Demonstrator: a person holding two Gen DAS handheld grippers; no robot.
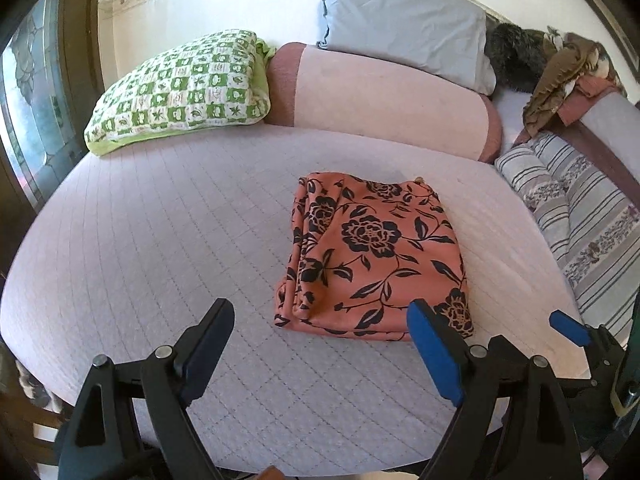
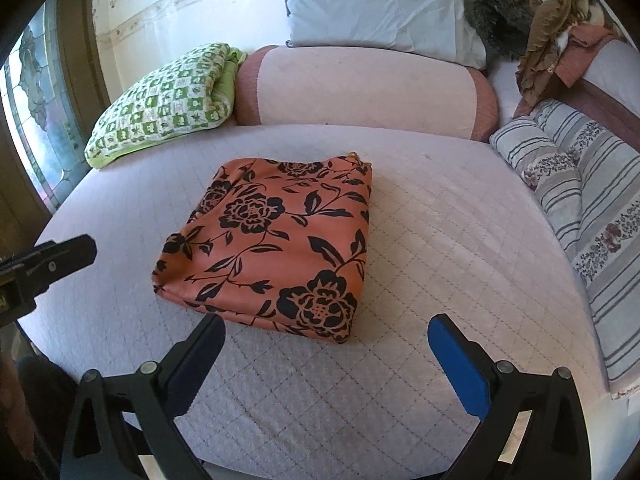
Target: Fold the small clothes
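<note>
An orange cloth with black flowers (image 1: 372, 256) lies folded into a thick rectangle on the pale quilted bed (image 1: 160, 240). It also shows in the right wrist view (image 2: 276, 248). My left gripper (image 1: 320, 316) is open and empty, hovering just in front of the cloth's near edge. My right gripper (image 2: 326, 332) is open and empty, also just short of the cloth's near edge. The right gripper's finger (image 1: 568, 326) shows at the right of the left wrist view. The left gripper's finger (image 2: 60, 258) shows at the left of the right wrist view.
A green checked pillow (image 1: 180, 88), a pink bolster (image 1: 380, 100) and a grey-blue pillow (image 1: 404, 20) lie at the bed's far end. Striped cushions (image 1: 580, 216) line the right side. A heap of brown clothes (image 1: 560, 76) sits at the far right. A window (image 1: 32, 92) is at the left.
</note>
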